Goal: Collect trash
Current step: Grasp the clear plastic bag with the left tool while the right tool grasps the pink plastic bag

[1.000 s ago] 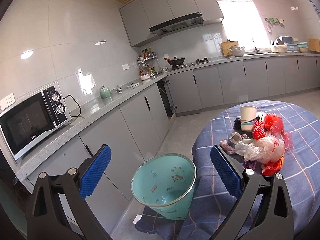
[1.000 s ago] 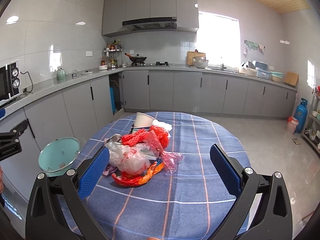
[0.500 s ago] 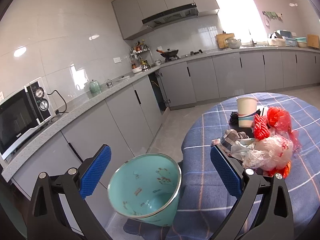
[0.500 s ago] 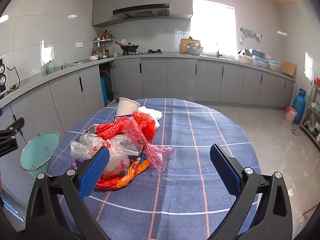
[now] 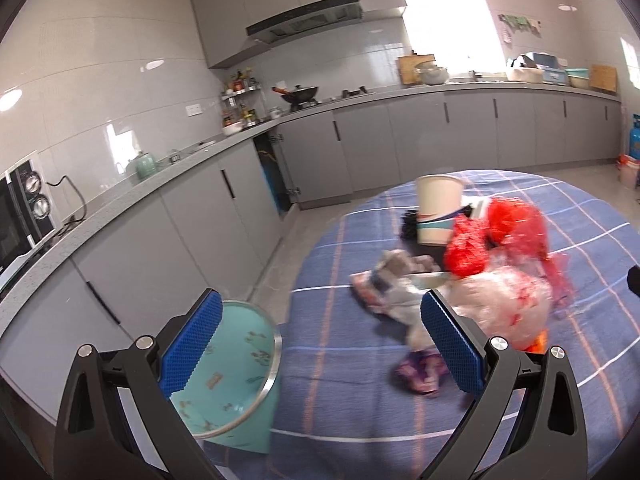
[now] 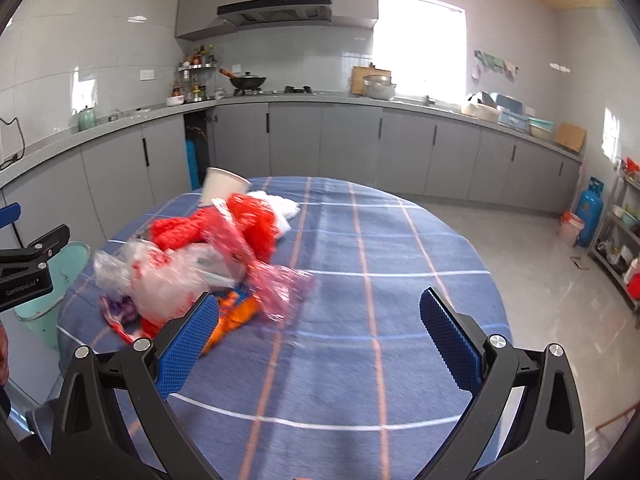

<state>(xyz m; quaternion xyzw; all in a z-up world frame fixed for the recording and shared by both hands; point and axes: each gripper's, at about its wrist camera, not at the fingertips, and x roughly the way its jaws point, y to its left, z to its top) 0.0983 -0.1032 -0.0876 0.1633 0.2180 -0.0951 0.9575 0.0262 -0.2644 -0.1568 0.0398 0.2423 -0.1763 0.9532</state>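
Observation:
A heap of trash lies on the round table with the blue checked cloth [image 6: 380, 264]: a clear plastic bag [image 6: 160, 276] [image 5: 508, 300], red netting [image 6: 248, 220] [image 5: 492, 236], an orange wrapper [image 6: 236, 312] and a white paper cup [image 5: 436, 212] [image 6: 220, 186] at its far side. A teal bin [image 5: 228, 372] [image 6: 52, 288] stands on the floor by the table's left edge. My left gripper [image 5: 320, 344] is open, hanging over the bin and table edge. My right gripper [image 6: 320, 340] is open above the cloth, just right of the heap. Neither holds anything.
Grey kitchen cabinets [image 6: 320, 140] and a worktop run along the far and left walls, with a microwave [image 5: 20, 208] at the left. A blue gas cylinder [image 6: 590, 216] and a metal shelf [image 6: 624, 240] stand at the right. Bare tiled floor [image 6: 540, 260] surrounds the table.
Both grippers have swung left to right across the scene: the bin slid leftward in the left view, and the trash heap came closer in both views. Both stay open.

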